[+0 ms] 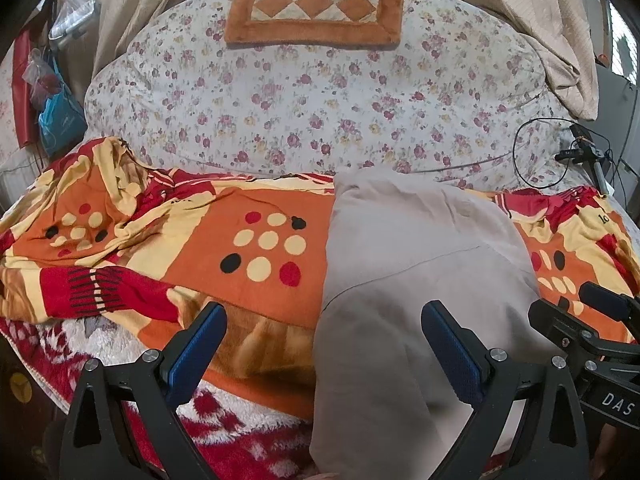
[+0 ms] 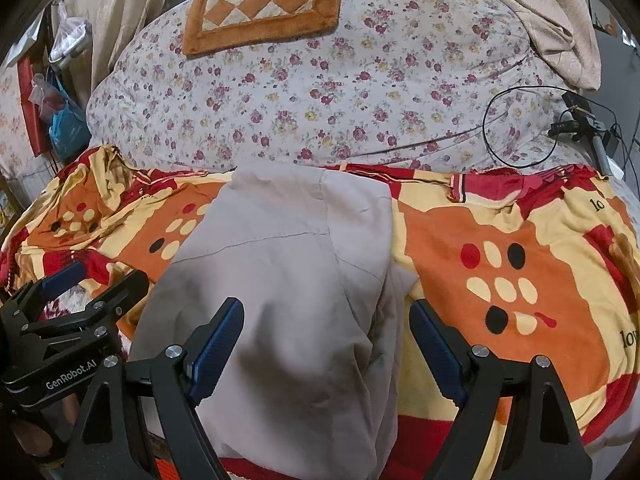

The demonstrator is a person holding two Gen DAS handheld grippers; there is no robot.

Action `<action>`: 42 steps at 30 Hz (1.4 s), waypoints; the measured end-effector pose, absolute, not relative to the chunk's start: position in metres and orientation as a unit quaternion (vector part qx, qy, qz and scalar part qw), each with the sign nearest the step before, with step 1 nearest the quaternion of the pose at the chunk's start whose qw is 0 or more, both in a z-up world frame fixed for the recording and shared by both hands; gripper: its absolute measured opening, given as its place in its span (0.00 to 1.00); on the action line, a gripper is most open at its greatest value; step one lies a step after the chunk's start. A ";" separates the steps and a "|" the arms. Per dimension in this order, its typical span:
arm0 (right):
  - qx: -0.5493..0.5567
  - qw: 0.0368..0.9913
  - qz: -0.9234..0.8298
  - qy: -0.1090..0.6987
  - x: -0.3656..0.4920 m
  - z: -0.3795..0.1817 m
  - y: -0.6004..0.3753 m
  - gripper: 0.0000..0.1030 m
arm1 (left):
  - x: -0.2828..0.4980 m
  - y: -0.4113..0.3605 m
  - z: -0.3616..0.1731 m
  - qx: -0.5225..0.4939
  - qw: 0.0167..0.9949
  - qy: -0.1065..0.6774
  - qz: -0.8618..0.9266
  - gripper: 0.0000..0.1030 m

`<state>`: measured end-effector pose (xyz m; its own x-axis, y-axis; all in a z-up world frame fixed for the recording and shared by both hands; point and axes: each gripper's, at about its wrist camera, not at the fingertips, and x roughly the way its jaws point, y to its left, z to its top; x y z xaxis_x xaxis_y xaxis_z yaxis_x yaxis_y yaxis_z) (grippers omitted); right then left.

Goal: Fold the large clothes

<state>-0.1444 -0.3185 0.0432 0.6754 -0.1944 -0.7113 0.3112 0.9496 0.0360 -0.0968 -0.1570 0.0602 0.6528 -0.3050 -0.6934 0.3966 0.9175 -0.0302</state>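
Both my tools, the left tool (image 1: 322, 350) and right tool (image 2: 326, 346), stand wide, holding nothing. I should grip the beige garment (image 2: 280, 280) at matching edges and fold evenly.

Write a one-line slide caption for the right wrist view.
Open right gripper poised over beige garment on orange patterned blanket.

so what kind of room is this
Most likely a bedroom in a home. A bed fills the view, with a floral quilt and an orange patterned blanket on it, curtains hang at the window behind, and a grey garment lies spread out for folding.
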 end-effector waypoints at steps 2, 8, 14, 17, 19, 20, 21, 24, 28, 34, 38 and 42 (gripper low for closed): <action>0.077 0.912 -0.138 0.379 -0.143 0.043 -0.318 0.83 | -0.096 -0.157 0.060 0.062 0.907 0.370 -0.192 0.96; 0.077 0.911 -0.137 0.380 -0.142 0.043 -0.318 0.83 | -0.095 -0.158 0.060 0.062 0.907 0.371 -0.191 0.96; 0.076 0.911 -0.136 0.383 -0.140 0.040 -0.318 0.83 | -0.094 -0.159 0.059 0.064 0.906 0.373 -0.191 0.96; 0.075 0.911 -0.134 0.383 -0.139 0.039 -0.318 0.83 | -0.093 -0.160 0.058 0.065 0.906 0.373 -0.190 0.96; 0.075 0.911 -0.134 0.383 -0.139 0.039 -0.318 0.83 | -0.093 -0.160 0.058 0.065 0.906 0.374 -0.190 0.96; 0.075 0.911 -0.134 0.383 -0.139 0.039 -0.318 0.83 | -0.093 -0.161 0.058 0.066 0.906 0.374 -0.189 0.96; 0.076 0.911 -0.135 0.383 -0.139 0.039 -0.318 0.83 | -0.093 -0.161 0.057 0.066 0.906 0.374 -0.189 0.96; 0.076 0.910 -0.133 0.384 -0.139 0.039 -0.318 0.83 | -0.093 -0.162 0.057 0.067 0.905 0.375 -0.189 0.96; 0.075 0.910 -0.132 0.385 -0.138 0.038 -0.318 0.83 | -0.093 -0.162 0.057 0.069 0.905 0.375 -0.188 0.96; 0.075 0.910 -0.132 0.385 -0.138 0.037 -0.318 0.83 | -0.094 -0.162 0.056 0.069 0.905 0.375 -0.189 0.96; 0.075 0.910 -0.132 0.385 -0.138 0.037 -0.318 0.83 | -0.094 -0.163 0.055 0.075 0.905 0.373 -0.188 0.96; 0.077 0.910 -0.131 0.386 -0.138 0.036 -0.318 0.83 | -0.095 -0.163 0.054 0.080 0.906 0.372 -0.187 0.96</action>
<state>-0.1383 -0.3183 0.0362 0.6682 -0.1796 -0.7219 0.2978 0.9539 0.0384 -0.0953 -0.1635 0.0544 0.6534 -0.2805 -0.7031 0.3987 0.9171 0.0047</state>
